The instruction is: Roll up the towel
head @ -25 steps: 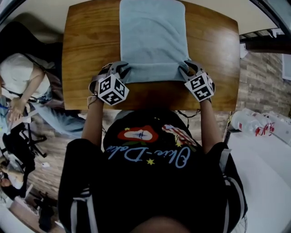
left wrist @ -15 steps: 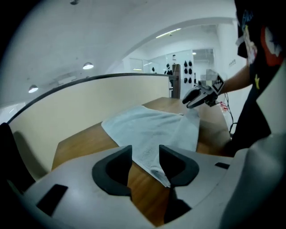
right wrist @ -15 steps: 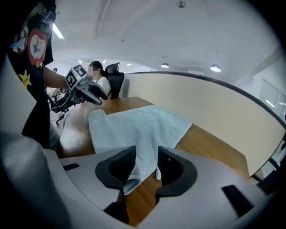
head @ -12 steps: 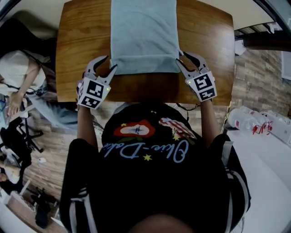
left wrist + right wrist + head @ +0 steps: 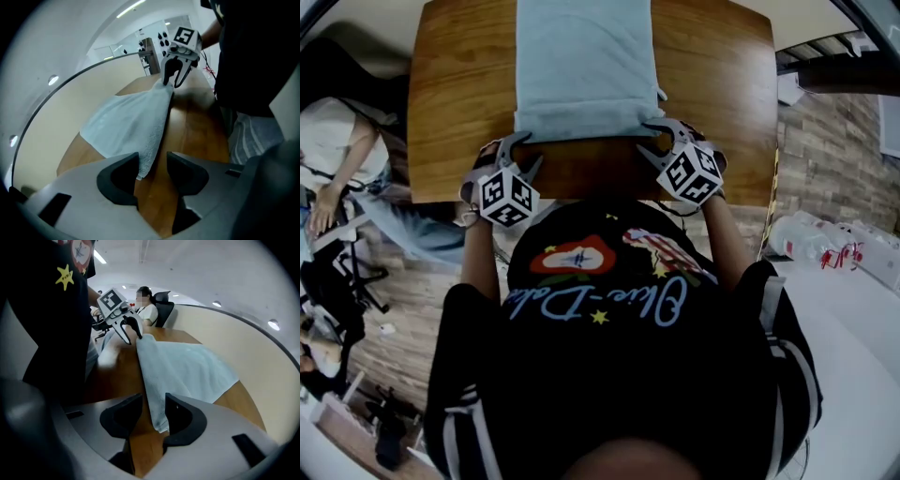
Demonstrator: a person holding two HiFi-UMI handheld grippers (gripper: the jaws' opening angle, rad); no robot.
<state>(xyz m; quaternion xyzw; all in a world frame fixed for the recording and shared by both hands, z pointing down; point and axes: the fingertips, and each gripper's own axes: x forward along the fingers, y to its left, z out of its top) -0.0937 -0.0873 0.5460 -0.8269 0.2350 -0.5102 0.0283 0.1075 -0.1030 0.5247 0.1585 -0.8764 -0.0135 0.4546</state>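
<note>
Towel [image 5: 584,66] flat on the wooden table [image 5: 455,94], long axis running straight away from me; near short edge crosswise, just ahead of both sets of tips.

Left gripper [image 5: 517,150] sits at the near-left corner, right gripper [image 5: 654,141] at the near-right, about equally close. Each has a corner of cloth between its jaws, but both are released, nothing pinched. A second ago both were clenched on that edge. The jaws have just been opening, swung outboard of the towel, and now I have them back in at the corners.
</note>
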